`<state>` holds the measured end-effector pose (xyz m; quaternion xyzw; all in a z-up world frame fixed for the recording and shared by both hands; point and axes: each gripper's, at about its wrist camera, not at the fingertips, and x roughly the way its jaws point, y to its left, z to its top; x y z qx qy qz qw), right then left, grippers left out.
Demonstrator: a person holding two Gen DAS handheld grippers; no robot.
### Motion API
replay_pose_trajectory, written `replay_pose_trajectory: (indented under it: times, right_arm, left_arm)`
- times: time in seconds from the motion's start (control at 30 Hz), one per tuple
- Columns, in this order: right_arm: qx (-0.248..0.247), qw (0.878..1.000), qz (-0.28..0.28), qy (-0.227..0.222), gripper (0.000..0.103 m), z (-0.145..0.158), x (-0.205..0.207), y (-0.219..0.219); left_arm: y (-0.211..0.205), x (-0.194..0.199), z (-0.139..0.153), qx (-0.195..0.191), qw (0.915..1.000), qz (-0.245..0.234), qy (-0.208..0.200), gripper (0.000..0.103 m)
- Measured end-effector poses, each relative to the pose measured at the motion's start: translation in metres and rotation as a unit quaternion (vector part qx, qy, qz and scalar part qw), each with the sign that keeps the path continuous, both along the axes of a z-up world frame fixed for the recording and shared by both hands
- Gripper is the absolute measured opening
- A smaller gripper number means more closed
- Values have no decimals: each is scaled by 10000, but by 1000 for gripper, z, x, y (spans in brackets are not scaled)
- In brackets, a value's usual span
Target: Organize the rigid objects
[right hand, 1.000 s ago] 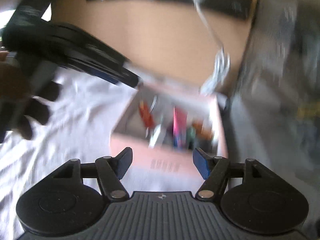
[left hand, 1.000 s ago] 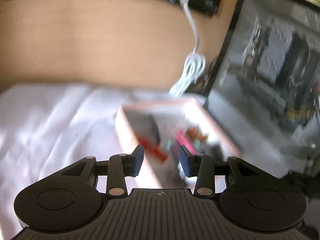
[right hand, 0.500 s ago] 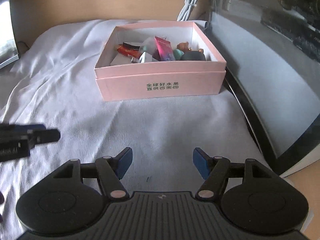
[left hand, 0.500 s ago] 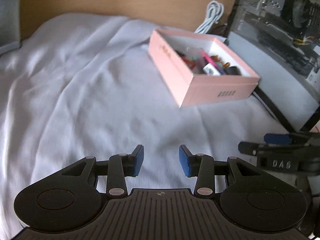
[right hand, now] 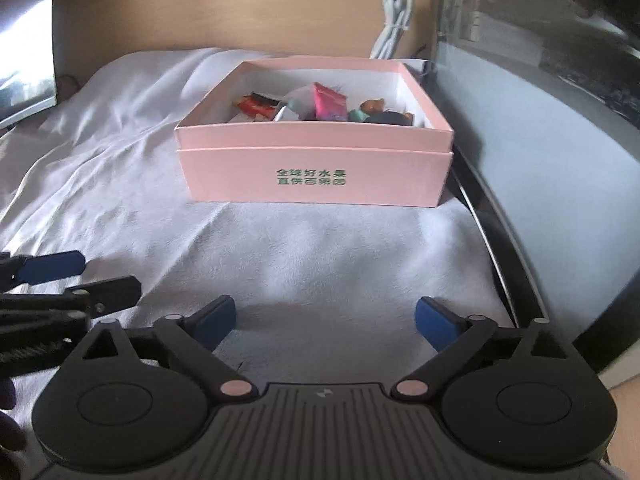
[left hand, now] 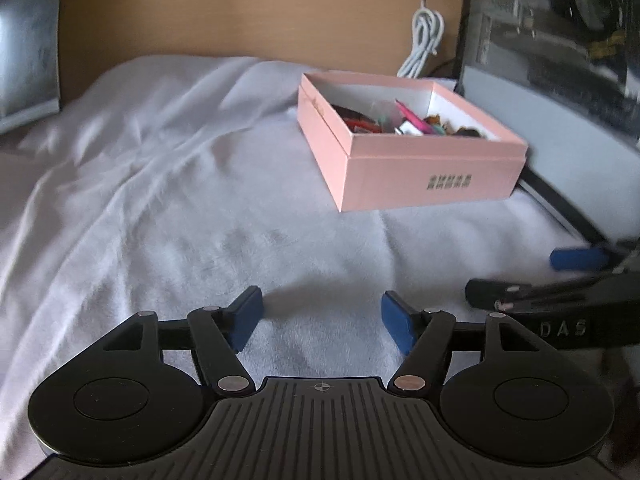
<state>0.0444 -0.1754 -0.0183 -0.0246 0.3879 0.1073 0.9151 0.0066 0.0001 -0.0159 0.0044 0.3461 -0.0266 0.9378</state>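
Nearest, the left gripper [left hand: 322,322] and right gripper [right hand: 325,322] hover over the white cloth [right hand: 320,248], jaws just spread wide, nothing between them. Farther off, the pink box [right hand: 316,174] holds assorted small items [right hand: 320,106], right of centre, beside a dark case [right hand: 540,140].

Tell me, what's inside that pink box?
The pink box holds a jumble of small things: a pink packet, a red wrapper, something dark. The near wall hides whatever lies lower.
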Motion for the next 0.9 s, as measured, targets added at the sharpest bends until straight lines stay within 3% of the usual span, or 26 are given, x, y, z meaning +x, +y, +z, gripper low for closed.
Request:
replay_pose_trajectory:
  times: [0.23,0.37,0.9]
  right_arm:
    - [128,9995,-78,-274,100,-6,-7,-1]
    - [121,9993,-153,-320,101,-6,-9,0]
    - [120,9994,-147,-291,103,-8,-4,1]
  left_arm:
    - [0,-2,-1,58,9999,85,-55,68]
    - [5,-4,-1,30,9993,351,-127,49]
    - [-1,-6,0,130,9996,179,-155,49]
